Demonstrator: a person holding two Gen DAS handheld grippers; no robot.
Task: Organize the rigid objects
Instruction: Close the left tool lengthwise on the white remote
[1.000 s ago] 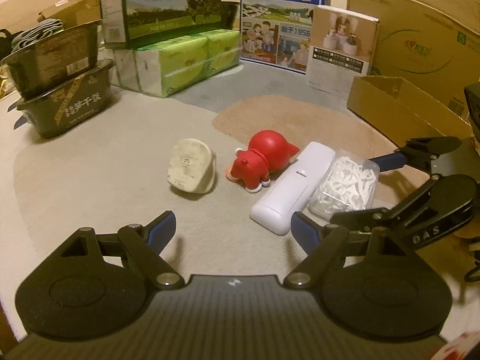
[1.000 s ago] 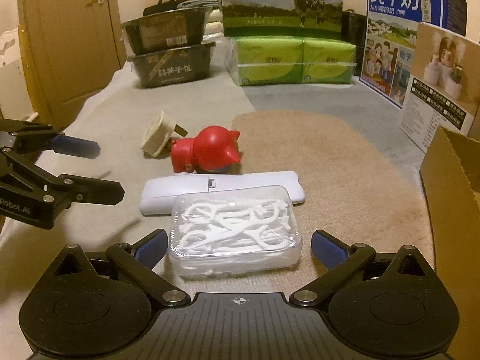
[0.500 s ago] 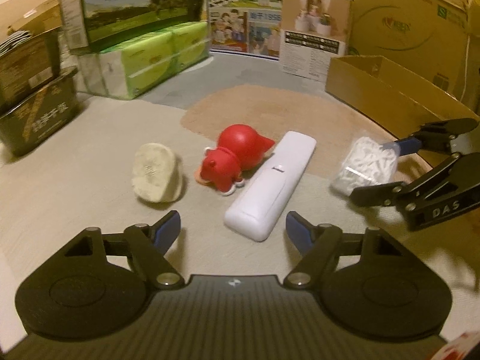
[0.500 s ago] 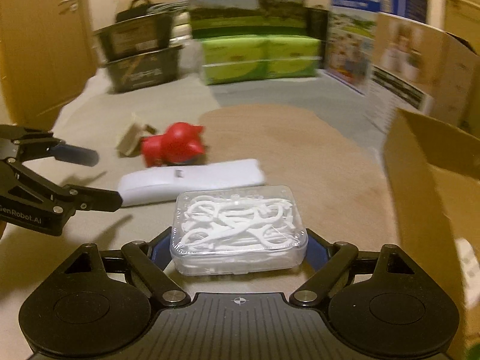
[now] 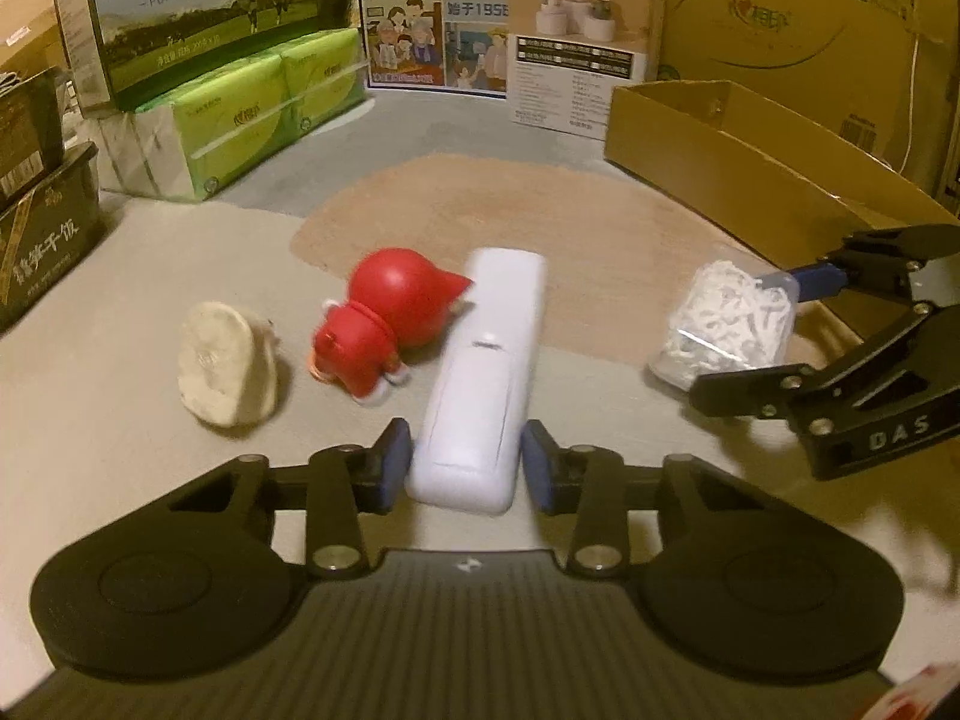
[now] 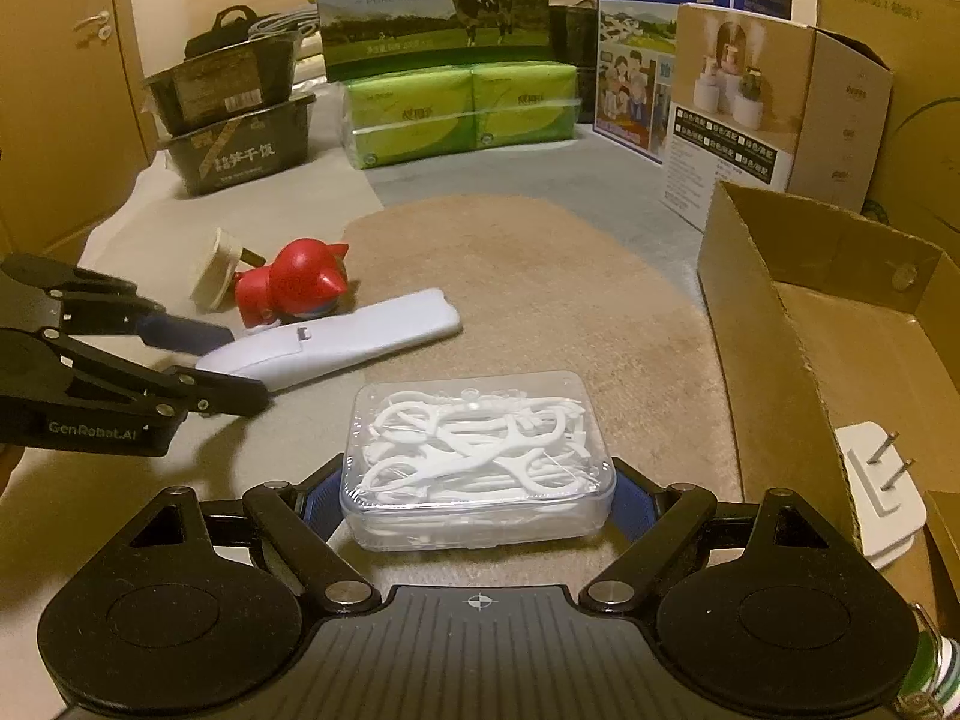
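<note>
Here, the open carton [image 6: 840, 324] fills the right side of my right wrist view, its near wall edge just right of my grip; bare rug [image 6: 540, 276] lies open at frame centre. The remote [image 5: 486, 372] runs up the middle of my left wrist view, its near end between my left gripper [image 5: 467, 465] pads, which stand narrowly apart, the left one at its side and the right one a sliver off. My right gripper [image 6: 477, 498] is closed on the floss box [image 6: 477, 456], lower centre. The toy [image 5: 384, 318] touches the remote's left edge; the plug [image 5: 225, 354] sits left of it. Only the right view shows a charger [image 6: 882, 480] inside the carton.
</note>
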